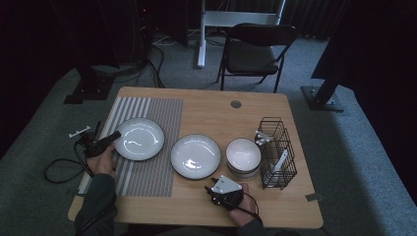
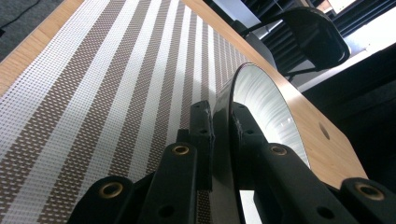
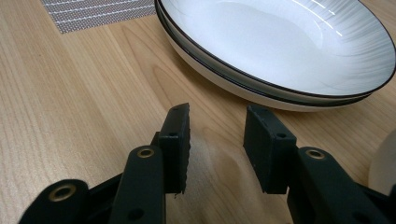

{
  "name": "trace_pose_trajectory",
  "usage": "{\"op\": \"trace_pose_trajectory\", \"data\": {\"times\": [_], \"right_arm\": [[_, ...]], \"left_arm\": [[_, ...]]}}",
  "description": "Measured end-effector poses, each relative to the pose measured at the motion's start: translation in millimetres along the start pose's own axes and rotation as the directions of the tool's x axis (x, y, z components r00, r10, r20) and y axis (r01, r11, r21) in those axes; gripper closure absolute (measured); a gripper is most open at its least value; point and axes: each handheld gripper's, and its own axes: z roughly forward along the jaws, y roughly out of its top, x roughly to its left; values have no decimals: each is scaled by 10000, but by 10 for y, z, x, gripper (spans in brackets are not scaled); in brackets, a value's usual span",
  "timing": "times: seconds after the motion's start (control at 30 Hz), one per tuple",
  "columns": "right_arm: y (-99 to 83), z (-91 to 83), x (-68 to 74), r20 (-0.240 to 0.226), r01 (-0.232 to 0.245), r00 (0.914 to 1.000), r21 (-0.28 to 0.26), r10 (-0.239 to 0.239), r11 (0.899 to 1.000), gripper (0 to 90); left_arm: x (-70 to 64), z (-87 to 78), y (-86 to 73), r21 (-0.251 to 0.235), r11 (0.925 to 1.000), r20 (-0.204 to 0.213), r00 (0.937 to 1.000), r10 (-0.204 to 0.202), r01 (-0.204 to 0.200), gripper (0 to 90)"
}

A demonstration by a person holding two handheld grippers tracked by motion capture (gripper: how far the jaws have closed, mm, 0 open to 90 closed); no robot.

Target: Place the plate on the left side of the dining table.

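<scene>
- Left gripper (image 1: 114,136): jaws clamped on the near-left rim of the left plate (image 1: 140,138); in the left gripper view the rim (image 2: 223,140) sits between both pads.
- Left plate: lies on the striped mat (image 1: 152,172), at the table's (image 1: 206,105) left side.
- Right gripper (image 1: 212,188): jaws parted to a moderate gap, holding nothing; positioned low over bare wood at the near edge, just in front of the middle plates (image 1: 195,156).
- Middle plates: two stacked, as the right gripper view shows (image 3: 280,51); located just right of the mat.
- Bowls (image 1: 243,156): stacked, between the middle plates and the wire rack (image 1: 277,152).
- Rack: stands near the right edge of the table.
</scene>
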Motion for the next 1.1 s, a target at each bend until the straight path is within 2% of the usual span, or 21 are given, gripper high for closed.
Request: {"op": "trace_pose_trajectory", "data": {"times": [0.33,0.67,0.97,1.1], "right_arm": [[2,3,1,-8,-17,10000,11,17,10000,604],[2,2,5,8,-13,10000,39,13,10000,602],[6,10,24,42,146,9999,111,-146,9998,596],[6,11,24,12,212,9998,146,-212,9997,593]], "left_arm": [[44,51,-20,181,9997,-40,9999,-148,149,825],[71,68,-28,248,9997,-198,9998,-22,27,828],[119,103,-45,524,9986,-578,9982,126,-96,838],[129,121,-56,660,9975,-819,9961,318,-264,841]]}}
